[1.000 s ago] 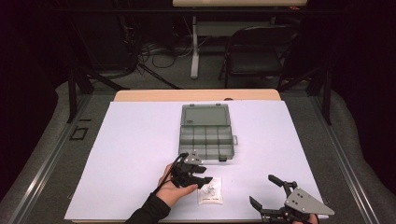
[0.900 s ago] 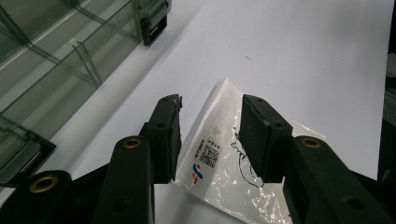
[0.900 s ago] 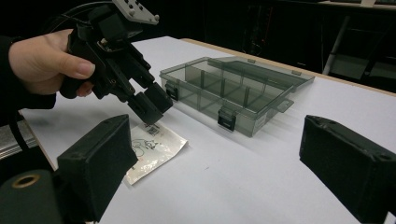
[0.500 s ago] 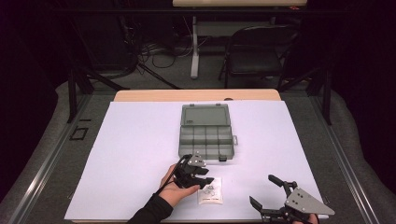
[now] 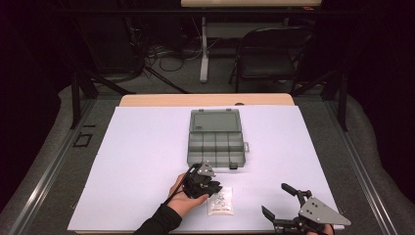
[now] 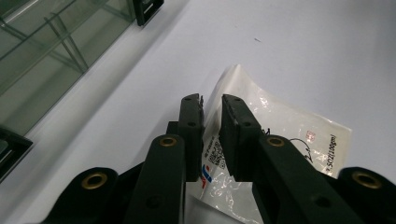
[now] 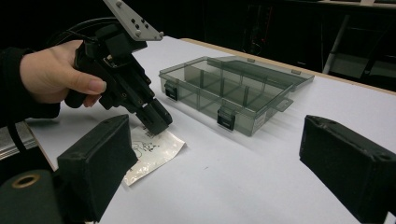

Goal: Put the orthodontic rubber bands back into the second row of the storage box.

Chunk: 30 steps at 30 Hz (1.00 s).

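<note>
High view: small plastic bag (image 5: 220, 201) lies near the table's (image 5: 147, 147) front edge, just below the open compartment box (image 5: 216, 142); bare surface on both sides.

Left gripper view: left gripper (image 6: 211, 109) jaws, just closing, pinch the bag's edge.

Right gripper view: right gripper (image 7: 219, 154) gapes empty, well apart.

The white table top (image 5: 147, 161) is evenly lit from above against a dark room. Shadows are soft and short. Glare streaks the bag (image 6: 280, 126) and the box (image 7: 233, 88). Near jaws in both gripper views blur softly.
</note>
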Each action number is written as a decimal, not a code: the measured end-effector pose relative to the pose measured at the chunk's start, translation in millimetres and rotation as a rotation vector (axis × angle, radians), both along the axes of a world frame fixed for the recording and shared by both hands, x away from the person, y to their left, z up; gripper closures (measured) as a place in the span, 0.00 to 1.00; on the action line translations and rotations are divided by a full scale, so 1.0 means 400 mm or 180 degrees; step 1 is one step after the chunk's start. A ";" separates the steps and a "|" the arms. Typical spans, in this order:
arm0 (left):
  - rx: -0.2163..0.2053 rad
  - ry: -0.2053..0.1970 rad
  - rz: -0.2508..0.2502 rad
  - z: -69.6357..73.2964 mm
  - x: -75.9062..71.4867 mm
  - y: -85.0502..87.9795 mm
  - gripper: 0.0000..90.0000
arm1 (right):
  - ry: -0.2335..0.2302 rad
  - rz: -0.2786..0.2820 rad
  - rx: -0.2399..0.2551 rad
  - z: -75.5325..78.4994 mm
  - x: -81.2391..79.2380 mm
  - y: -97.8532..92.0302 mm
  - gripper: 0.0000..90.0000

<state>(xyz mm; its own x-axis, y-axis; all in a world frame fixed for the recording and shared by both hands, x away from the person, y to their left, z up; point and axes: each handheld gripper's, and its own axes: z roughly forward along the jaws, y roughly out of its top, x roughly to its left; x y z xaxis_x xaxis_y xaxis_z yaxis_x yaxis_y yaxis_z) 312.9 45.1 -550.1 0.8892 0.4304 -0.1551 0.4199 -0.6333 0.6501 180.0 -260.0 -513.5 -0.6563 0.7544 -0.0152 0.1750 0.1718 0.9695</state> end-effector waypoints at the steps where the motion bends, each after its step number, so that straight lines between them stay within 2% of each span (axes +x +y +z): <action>1: 0.0012 -0.0013 -0.0007 0.000 -0.001 0.000 0.89 | -0.0001 0.0000 -0.0001 0.000 0.000 0.000 0.10; 11: 0.0036 -0.0062 -0.0066 0.001 -0.005 0.000 0.96 | -0.0002 0.0000 -0.0008 0.000 0.000 -0.001 0.10; 18: 0.0000 -0.0066 -0.0102 0.008 -0.006 0.005 0.99 | 0.0008 -0.0011 -0.0003 0.000 0.000 -0.001 0.10; 24: -0.0069 -0.0088 -0.0124 0.026 -0.010 0.017 1.00 | 0.0007 -0.0016 -0.0001 0.001 -0.001 -0.002 0.10; 30: -0.0162 -0.0166 -0.0116 0.057 -0.019 0.035 1.00 | -0.0009 -0.0020 -0.0011 0.001 0.000 -0.003 0.10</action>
